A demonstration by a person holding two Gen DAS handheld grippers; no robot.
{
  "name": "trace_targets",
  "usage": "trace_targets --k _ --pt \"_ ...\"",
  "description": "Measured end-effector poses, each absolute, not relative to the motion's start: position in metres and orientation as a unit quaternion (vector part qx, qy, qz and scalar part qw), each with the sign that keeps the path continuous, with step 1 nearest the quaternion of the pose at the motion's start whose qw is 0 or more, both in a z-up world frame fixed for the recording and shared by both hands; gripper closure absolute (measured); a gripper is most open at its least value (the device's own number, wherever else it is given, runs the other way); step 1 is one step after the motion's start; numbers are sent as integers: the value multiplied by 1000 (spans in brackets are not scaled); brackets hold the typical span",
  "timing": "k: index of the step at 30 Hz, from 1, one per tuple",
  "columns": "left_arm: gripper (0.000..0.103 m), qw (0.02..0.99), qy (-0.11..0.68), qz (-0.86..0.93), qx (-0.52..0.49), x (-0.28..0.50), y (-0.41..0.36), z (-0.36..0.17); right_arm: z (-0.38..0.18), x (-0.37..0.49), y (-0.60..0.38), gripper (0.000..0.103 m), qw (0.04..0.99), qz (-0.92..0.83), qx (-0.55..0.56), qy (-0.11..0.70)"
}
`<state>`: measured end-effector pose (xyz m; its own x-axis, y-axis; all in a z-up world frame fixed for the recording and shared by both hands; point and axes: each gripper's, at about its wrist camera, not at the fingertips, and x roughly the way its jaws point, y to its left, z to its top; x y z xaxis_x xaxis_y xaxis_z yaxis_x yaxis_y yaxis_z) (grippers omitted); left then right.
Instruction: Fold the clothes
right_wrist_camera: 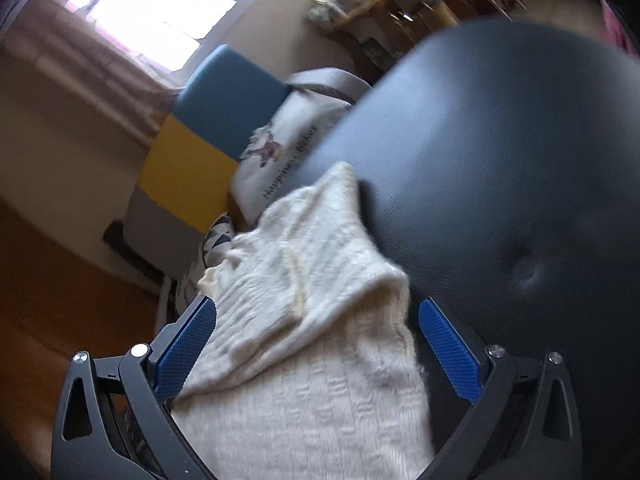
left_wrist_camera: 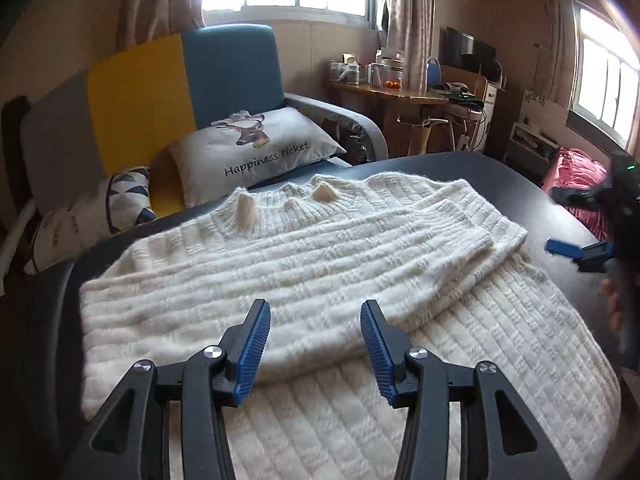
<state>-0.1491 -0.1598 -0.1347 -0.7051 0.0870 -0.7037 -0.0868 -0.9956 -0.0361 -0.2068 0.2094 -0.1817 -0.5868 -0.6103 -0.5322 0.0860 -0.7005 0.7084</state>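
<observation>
A white knitted sweater (left_wrist_camera: 320, 248) lies flat on a dark round table (left_wrist_camera: 480, 168), collar at the far side, one sleeve folded across its body. My left gripper (left_wrist_camera: 315, 316) hovers open just over the near part of that sleeve, pads apart and nothing pinched. At the right edge of the left wrist view, one of the right gripper's blue pads (left_wrist_camera: 560, 247) shows beside the sweater's right edge, held by a hand. In the blurred right wrist view my right gripper (right_wrist_camera: 316, 312) stands wide open over a folded part of the sweater (right_wrist_camera: 312, 380). The cloth lies between its fingers, which do not squeeze it.
Behind the table stands a sofa (left_wrist_camera: 160, 92) with a yellow and blue back, a deer pillow (left_wrist_camera: 256, 148) and a patterned cushion (left_wrist_camera: 128, 196). A cluttered wooden desk (left_wrist_camera: 392, 92) is at the back right. A pink cloth (left_wrist_camera: 576, 172) lies beyond the table's right edge. Bare tabletop (right_wrist_camera: 500, 160) lies right of the sweater.
</observation>
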Motion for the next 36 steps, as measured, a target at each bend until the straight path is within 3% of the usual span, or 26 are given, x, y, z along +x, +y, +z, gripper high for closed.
trace_targets --k 7,12,21,27,36 --pt "55 22 -63 912 -405 -166 -178 -159 -167 -280 150 0 266 -827 436 -236" --pt "55 28 -85 907 -411 -163 -184 -168 -211 -325 145 0 234 -801 494 -244" --pt "55 21 -121 919 -374 -168 -211 -140 -184 -341 137 0 273 -804 453 -271" --pt "54 -4 -117 902 -416 -183 -226 -161 -198 -359 113 0 227 -815 487 -217" --pt "54 9 -95 913 -396 -204 -236 -137 -176 -337 31 0 395 -747 499 -190"
